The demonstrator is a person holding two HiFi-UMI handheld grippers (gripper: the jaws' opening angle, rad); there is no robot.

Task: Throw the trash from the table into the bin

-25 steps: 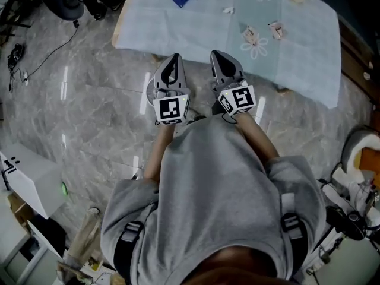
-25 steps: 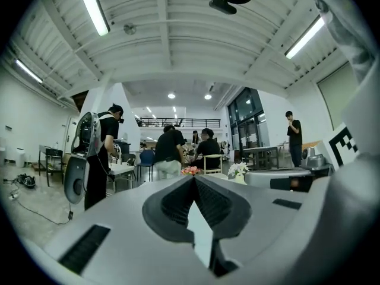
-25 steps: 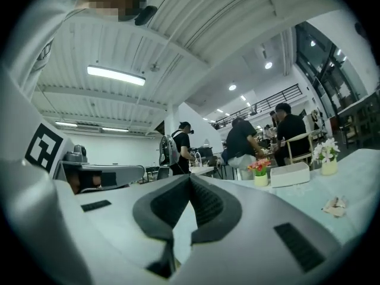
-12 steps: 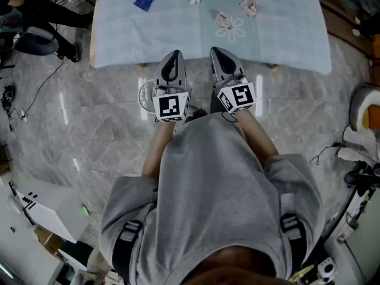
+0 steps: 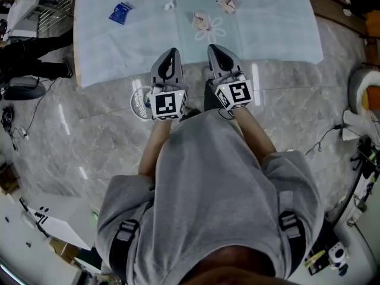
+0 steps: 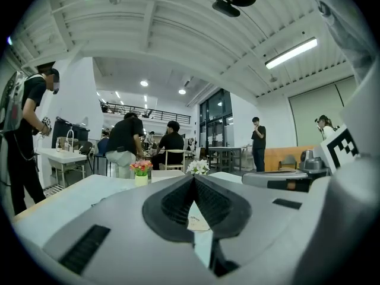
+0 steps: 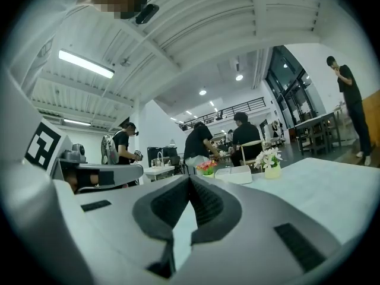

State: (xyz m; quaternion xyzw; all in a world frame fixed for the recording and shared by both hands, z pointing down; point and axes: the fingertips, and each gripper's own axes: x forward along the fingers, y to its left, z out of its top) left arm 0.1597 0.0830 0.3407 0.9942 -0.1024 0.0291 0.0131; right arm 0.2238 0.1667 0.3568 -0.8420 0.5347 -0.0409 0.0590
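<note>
Both grippers have drawn up to the table (image 5: 267, 34) since the earlier frame, when its near edge lay farther ahead and askew; that edge now runs square across, just under the tips. Nearest, the left gripper (image 5: 170, 55) and the right gripper (image 5: 217, 51) are held side by side and level, pointing at the table. In its own view the left gripper (image 6: 193, 180) has its jaws pressed together with nothing between them, and the right gripper (image 7: 190, 180) is likewise closed and empty. A round white thing (image 5: 139, 103) sits on the floor just short of the table's near edge, partly hidden by the left gripper. On the table, the trash lies untouched: a crumpled wrapper (image 5: 202, 21) just beyond the tips, a second crumpled wrapper (image 5: 227, 5) farther in, a small white scrap (image 5: 170, 5), and a blue wrapper (image 5: 120, 13) toward the table's left side. Toward the table's far end stand a pot of pink flowers (image 6: 141, 170) and a vase of white flowers (image 7: 270, 159). Beyond the table, people (image 6: 172, 147) gather.
</note>
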